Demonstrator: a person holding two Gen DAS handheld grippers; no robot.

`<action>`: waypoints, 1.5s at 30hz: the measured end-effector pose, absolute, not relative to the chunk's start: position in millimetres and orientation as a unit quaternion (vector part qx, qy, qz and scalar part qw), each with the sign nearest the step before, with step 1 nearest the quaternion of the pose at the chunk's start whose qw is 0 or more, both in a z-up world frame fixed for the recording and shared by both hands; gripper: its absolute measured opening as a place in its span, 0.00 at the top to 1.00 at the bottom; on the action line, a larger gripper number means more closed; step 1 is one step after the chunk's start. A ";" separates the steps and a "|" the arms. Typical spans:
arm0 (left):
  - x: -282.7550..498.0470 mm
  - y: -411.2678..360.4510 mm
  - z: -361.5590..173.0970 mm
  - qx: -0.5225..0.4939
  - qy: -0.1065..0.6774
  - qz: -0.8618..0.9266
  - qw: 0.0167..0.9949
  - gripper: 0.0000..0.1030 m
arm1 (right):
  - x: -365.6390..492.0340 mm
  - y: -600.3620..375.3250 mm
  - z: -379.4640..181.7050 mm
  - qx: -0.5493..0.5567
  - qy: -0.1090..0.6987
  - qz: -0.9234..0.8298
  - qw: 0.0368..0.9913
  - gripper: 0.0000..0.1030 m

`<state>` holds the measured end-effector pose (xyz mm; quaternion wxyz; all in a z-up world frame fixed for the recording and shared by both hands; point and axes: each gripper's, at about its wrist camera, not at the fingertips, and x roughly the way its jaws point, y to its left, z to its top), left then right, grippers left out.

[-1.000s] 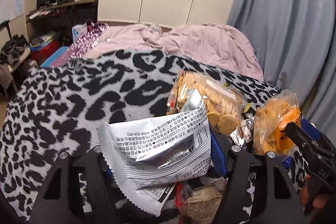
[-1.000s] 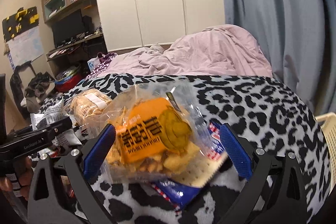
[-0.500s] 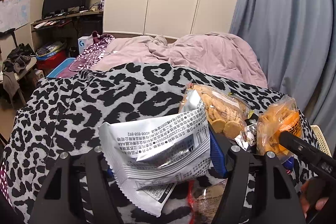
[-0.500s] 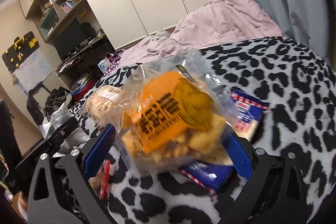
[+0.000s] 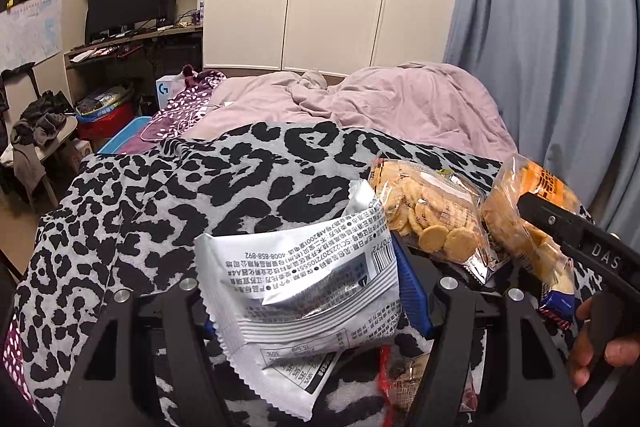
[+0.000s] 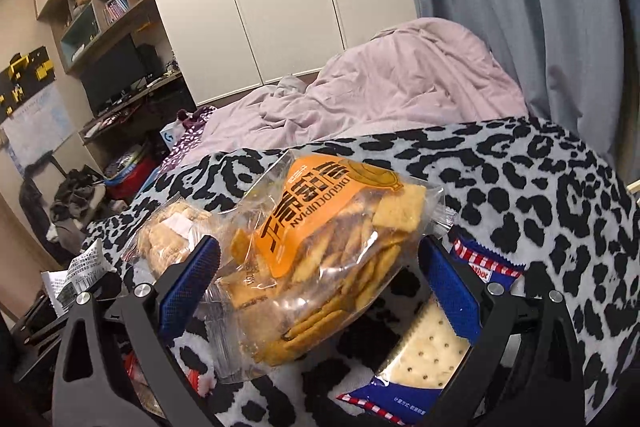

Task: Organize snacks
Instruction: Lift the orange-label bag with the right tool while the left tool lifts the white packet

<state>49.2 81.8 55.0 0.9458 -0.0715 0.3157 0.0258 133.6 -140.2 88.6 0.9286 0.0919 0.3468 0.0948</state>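
Observation:
My left gripper [image 5: 304, 299] is shut on a silver foil snack bag [image 5: 304, 283], held printed side up above the leopard-print blanket [image 5: 200, 187]. Only its right blue pad [image 5: 412, 291] shows; the bag hides the other. My right gripper [image 6: 320, 287] is shut on a clear bag of square crackers with an orange label [image 6: 328, 251], tilted and raised off the blanket. That bag [image 5: 516, 227] and a black right finger [image 5: 580, 239] appear at the right of the left wrist view. The silver bag [image 6: 80, 271] shows at the left edge of the right wrist view.
A clear bag of round biscuits [image 5: 428, 211] lies between the two grippers. A blue packet of soda crackers [image 6: 432, 351] lies under the right gripper. A red-wrapped snack [image 5: 400, 375] lies under the left one. Beyond are a pink duvet [image 5: 380, 99], a blue curtain [image 5: 540, 47] and white cupboards.
The right gripper has rolled and shifted sideways with the orange-label bag, baring more of the blue cracker packet beneath. The left gripper keeps the silver bag and has barely moved.

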 end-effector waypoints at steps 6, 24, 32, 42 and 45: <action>48.5 81.3 54.7 -0.068 0.315 0.022 0.946 0.35 | 129.5 -149.0 88.7 0.101 0.339 0.087 0.931 0.03; 29.5 100.5 59.2 -0.095 0.321 0.007 0.942 0.34 | 114.5 -182.9 89.8 0.139 0.334 0.082 0.929 0.03; 24.9 106.1 49.5 -0.119 0.325 0.000 0.938 0.16 | 127.6 -183.5 90.3 0.148 0.339 0.076 0.926 0.03; 21.0 97.0 37.2 -0.121 0.350 -0.034 0.928 0.10 | 139.8 -196.5 89.7 0.190 0.353 0.096 0.911 0.03; 22.5 94.2 30.2 -0.118 0.361 -0.031 0.925 0.10 | 153.2 -179.1 84.3 0.172 0.375 0.130 0.902 0.02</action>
